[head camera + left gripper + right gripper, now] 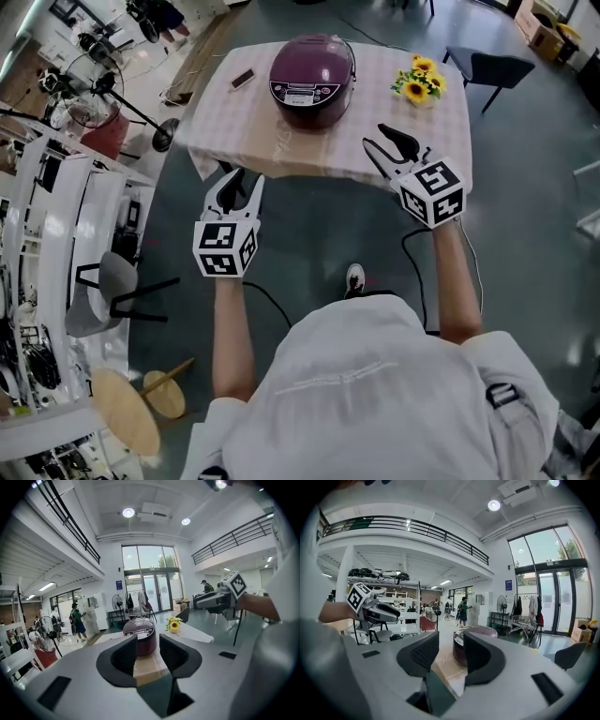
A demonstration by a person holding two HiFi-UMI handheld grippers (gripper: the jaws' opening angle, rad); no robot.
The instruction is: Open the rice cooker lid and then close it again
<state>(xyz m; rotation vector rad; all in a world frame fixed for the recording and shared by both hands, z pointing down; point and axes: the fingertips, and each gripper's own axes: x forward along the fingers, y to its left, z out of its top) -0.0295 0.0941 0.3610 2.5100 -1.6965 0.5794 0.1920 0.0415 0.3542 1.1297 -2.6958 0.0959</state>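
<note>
Holds left gripper [242, 180] and right gripper [380, 139] parted, empty, just short of the table [234, 122]; finds rice cooker [312, 75], lid down, mid-table. Risks missing the latch and shoving it, or clipping the sunflowers [419, 82] on the table's right

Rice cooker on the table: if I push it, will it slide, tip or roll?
The rice cooker looks squat and wide-based, so it probably won't tip or roll. It sits on a checked tablecloth, so a sideways push might drag the cloth along. Its glossy rounded shell may be slippery for jaws.
</note>
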